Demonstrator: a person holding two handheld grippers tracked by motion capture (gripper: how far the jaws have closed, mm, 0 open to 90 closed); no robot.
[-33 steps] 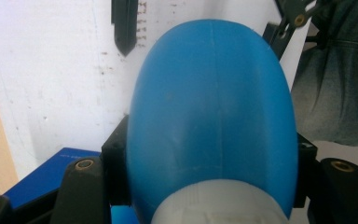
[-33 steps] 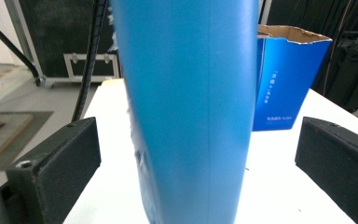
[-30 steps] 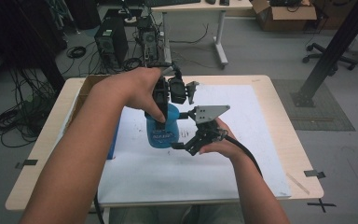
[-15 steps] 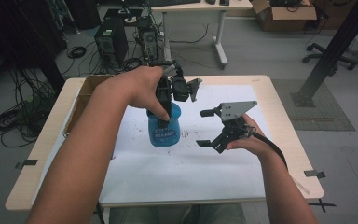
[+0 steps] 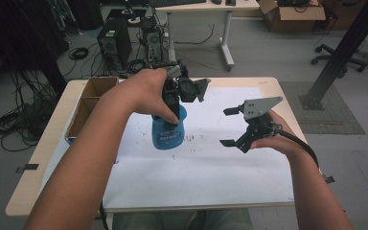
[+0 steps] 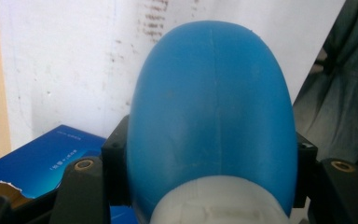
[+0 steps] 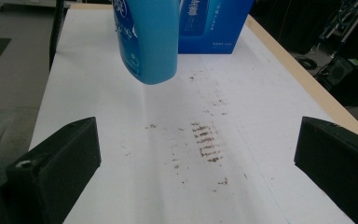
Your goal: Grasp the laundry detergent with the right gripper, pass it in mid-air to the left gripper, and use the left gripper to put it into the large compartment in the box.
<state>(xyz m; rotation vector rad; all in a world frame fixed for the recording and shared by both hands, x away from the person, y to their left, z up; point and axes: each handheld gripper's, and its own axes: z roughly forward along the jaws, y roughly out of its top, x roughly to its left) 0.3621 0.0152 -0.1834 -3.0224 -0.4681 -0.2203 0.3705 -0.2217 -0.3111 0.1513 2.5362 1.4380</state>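
The table [image 5: 38,163] is light wood w/ rounded corners, most of its top covered by a big white paper sheet [image 5: 206,167]. The sheet has dark brown smudges near its middle [image 7: 207,140], short streaks in rows plus scattered specks. At the far left corner sits an open cardboard box [image 5: 93,98] w/ a blue side; in the right gripper view its blue face w/ white print [image 7: 214,28] stands at the sheet's far end.

The left gripper [image 5: 172,108] is pinching a blue bottle [image 5: 168,132] near its top, jaws pressed on both sides of it. The bottle hangs just above the sheet, left of the table's middle, nearer the far edge, w/ the box behind it. In the left gripper view the bottle's rounded blue body [image 6: 209,116] sits between the black jaws, a white part at its lower end.

The right gripper [image 5: 230,127] is held above the sheet toward the right edge, well apart from the bottle, jaws spread wide w/ nothing between them.

Room: grey floor, black cables in coils at left [image 5: 14,124], computer towers [image 5: 112,45] beyond the far edge, a white desk [image 5: 206,9] behind, a cardboard carton [image 5: 292,9] at far right, a dark slanted post [image 5: 345,52] on a floor plate, an office chair base [image 5: 359,55] near it.
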